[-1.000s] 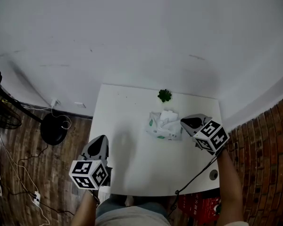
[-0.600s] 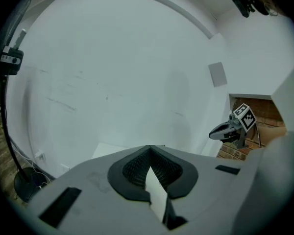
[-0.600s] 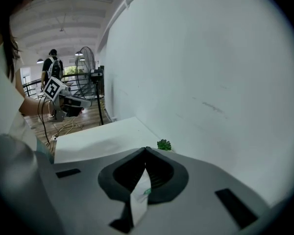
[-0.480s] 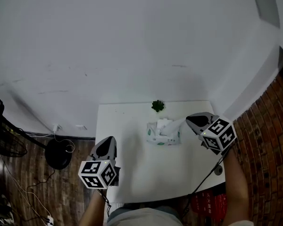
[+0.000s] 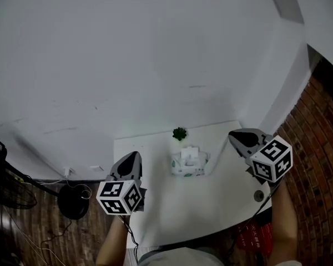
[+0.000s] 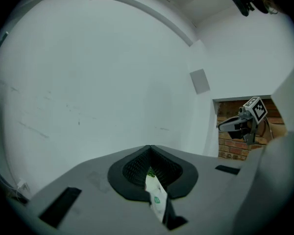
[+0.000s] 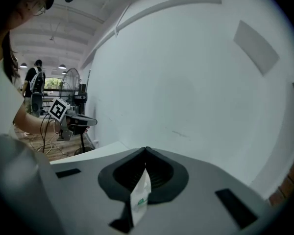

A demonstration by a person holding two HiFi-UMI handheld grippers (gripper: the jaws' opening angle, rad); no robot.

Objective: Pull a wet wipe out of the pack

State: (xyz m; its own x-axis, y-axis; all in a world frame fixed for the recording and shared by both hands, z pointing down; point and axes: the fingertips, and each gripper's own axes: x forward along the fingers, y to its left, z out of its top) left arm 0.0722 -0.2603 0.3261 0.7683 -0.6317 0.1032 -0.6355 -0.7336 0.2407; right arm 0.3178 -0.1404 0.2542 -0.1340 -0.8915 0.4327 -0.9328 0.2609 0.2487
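Pack [image 5: 188, 165] of wet wipes sits toward the far side of the white table [image 5: 211, 206]. It is white with green leaf prints, and any lettering on it is too small to read. A white wipe [image 5: 190, 151] pokes up from its top. A little green plant [image 5: 180, 133] stands just behind the pack. The left gripper [image 5: 133, 156] hangs over the table's left part, well apart from the pack, its jaws pressed together at the tip. The right gripper [image 5: 234, 135] is held off to the pack's right, likewise clenched at the tip. A narrow white slip [image 6: 156, 196] with a small green mark shows in the slit of the left jaws, and a like slip [image 7: 140, 196] in the right; I can't tell what they are. Each gripper's cube [image 5: 119, 197] carries black-and-white square patterns.
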